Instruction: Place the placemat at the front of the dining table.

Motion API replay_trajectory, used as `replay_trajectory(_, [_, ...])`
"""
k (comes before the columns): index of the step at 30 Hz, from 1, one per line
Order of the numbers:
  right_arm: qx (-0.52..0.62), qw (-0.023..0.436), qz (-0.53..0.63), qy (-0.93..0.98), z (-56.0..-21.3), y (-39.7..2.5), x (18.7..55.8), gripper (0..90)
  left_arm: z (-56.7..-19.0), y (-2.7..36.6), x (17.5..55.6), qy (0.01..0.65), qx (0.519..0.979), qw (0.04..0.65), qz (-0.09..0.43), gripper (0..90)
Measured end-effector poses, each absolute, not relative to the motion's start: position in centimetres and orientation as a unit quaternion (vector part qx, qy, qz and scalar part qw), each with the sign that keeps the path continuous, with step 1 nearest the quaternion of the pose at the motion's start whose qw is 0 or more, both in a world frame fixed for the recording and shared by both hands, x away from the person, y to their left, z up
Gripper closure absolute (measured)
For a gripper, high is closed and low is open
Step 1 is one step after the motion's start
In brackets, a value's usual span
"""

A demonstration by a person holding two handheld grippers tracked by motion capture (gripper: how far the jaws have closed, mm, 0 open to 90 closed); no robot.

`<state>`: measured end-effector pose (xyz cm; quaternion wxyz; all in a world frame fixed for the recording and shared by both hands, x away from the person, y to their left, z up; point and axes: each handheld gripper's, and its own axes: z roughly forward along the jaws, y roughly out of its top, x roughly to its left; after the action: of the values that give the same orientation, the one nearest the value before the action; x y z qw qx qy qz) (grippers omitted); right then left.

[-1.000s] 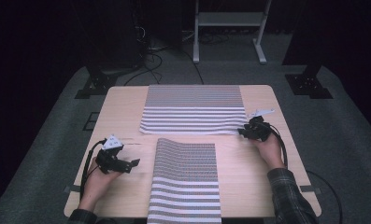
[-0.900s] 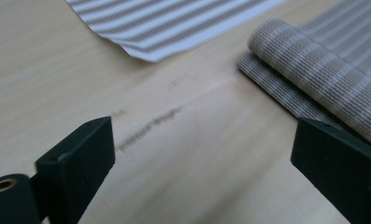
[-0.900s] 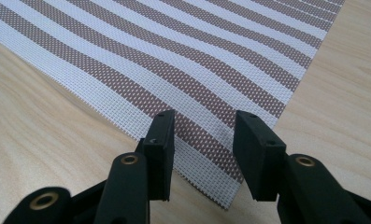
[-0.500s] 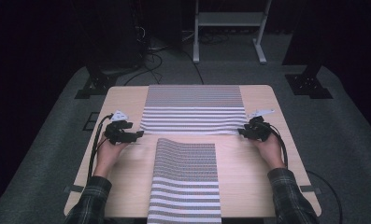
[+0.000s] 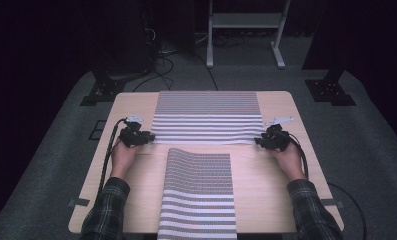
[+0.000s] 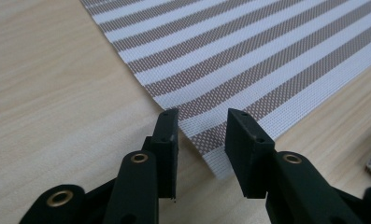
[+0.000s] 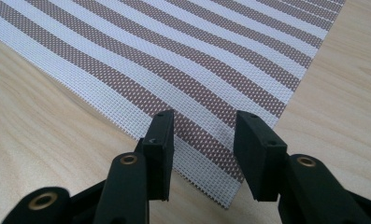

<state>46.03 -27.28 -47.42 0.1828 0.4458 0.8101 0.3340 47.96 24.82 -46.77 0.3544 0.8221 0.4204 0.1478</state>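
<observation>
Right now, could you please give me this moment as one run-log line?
left gripper: open at far mat near-left corner | right gripper: open at near-right corner | near mat: untouched

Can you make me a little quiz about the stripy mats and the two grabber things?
1. True or false: the left gripper is open, its jaws either side of the far mat's near corner.
2. What lies nearest the person? A) the near mat B) a cup C) a book
3. Fill in: the right gripper is ____, at the far mat's other near corner.

Key: 1 true; 2 A; 3 open. Both mats lie on the table, and neither gripper has clamped the fabric yet.
</observation>
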Motion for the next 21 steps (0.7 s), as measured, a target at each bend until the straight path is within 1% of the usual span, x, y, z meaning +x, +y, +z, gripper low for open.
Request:
replay_trajectory(5, [0.445, 0.183, 0.334, 0.810, -47.4, -27.3, 46.0, 57.3, -46.8, 24.6, 47.6, 0.417, 0.826, 0.346, 0.158, 73.2])
replay_trajectory(9, [0.446, 0.182, 0.335, 0.810, -47.4, -27.3, 46.0, 57.2, -46.7, 24.7, 47.2, 0.416, 0.828, 0.342, 0.157, 73.9])
replay_trajectory(11, [0.447, 0.183, 0.334, 0.810, -47.4, -27.3, 46.0, 57.2, -46.7, 24.8, 47.1, 0.416, 0.828, 0.341, 0.157, 79.2])
replay_trajectory(21, [0.448, 0.187, 0.339, 0.806, -47.6, -27.4, 45.7, 57.3, -46.7, 25.0, 46.4, 0.415, 0.829, 0.342, 0.156, 80.3])
